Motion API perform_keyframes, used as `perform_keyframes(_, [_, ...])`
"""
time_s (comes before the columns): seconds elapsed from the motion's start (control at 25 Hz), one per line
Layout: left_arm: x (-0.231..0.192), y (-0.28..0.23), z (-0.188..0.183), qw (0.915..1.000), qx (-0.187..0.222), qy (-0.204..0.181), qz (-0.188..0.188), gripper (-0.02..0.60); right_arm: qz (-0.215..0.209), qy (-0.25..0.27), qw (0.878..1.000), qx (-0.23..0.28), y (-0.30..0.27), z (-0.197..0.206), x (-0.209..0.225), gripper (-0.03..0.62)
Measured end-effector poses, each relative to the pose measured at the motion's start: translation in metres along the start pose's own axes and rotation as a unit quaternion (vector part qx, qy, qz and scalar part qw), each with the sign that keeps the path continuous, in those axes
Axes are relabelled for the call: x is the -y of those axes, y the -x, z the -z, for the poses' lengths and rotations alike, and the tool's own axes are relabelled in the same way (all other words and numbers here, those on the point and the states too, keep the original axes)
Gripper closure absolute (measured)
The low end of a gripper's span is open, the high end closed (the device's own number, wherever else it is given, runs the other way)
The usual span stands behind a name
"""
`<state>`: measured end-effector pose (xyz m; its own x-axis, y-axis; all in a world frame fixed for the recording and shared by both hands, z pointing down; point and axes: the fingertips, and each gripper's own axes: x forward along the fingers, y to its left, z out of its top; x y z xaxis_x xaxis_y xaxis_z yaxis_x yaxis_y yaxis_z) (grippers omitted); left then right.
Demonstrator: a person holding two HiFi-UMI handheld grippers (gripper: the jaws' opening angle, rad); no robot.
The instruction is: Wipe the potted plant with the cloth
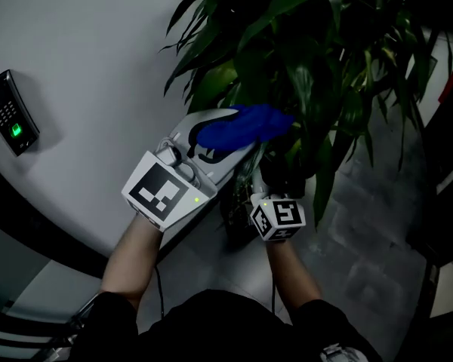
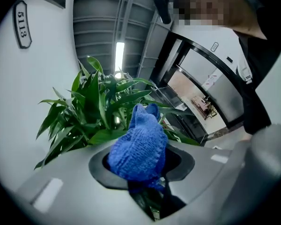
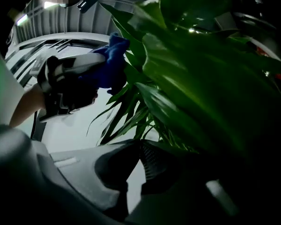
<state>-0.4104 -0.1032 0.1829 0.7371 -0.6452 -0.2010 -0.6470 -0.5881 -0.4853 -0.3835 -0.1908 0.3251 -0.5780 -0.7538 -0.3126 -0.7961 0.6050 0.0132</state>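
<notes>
The potted plant (image 1: 309,59) fills the head view's upper right with long dark green leaves; its pot is hidden. My left gripper (image 1: 234,133) is shut on a bunched blue knitted cloth (image 1: 251,122), which presses against the leaves at the plant's left side. In the left gripper view the cloth (image 2: 138,146) bulges out between the jaws of the left gripper (image 2: 141,167), with the leaves (image 2: 91,109) just behind. My right gripper's marker cube (image 1: 278,217) sits below the foliage, its jaws buried among leaves. The right gripper (image 3: 139,142) looks closed on a leaf (image 3: 178,111) at its tips.
A curved white wall (image 1: 90,59) stands left of the plant and carries a keypad reader (image 1: 11,113) with a green light. A door plate (image 2: 22,18) hangs on the wall. Grey floor tiles (image 1: 366,217) lie to the right, and a dark frame (image 1: 445,164) stands at the right edge.
</notes>
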Motion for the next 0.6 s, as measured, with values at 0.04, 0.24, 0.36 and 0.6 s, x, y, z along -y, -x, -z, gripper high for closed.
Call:
perform_keyframes(0.04, [-0.004,-0.006,-0.002,0.9999,0.004,-0.015,-0.001,0.426,0.000,0.000,1.000,0.002,0.001,-0.003,-0.001,0.591])
perform_keyframes(0.24, [-0.008,-0.033,0.008,0.9965,-0.015,-0.081,0.008,0.426,-0.027,-0.015,0.999,0.029,0.004,-0.020,-0.013,0.591])
perform_keyframes(0.36, [0.001,-0.038,0.028,0.9963,-0.036,-0.075,0.022,0.426,-0.055,-0.020,0.997,0.052,0.010,-0.032,-0.022,0.591])
perform_keyframes(0.6, [0.010,-0.030,0.057,0.9978,-0.043,-0.028,0.042,0.426,-0.063,-0.022,0.996,0.062,0.009,-0.035,-0.028,0.591])
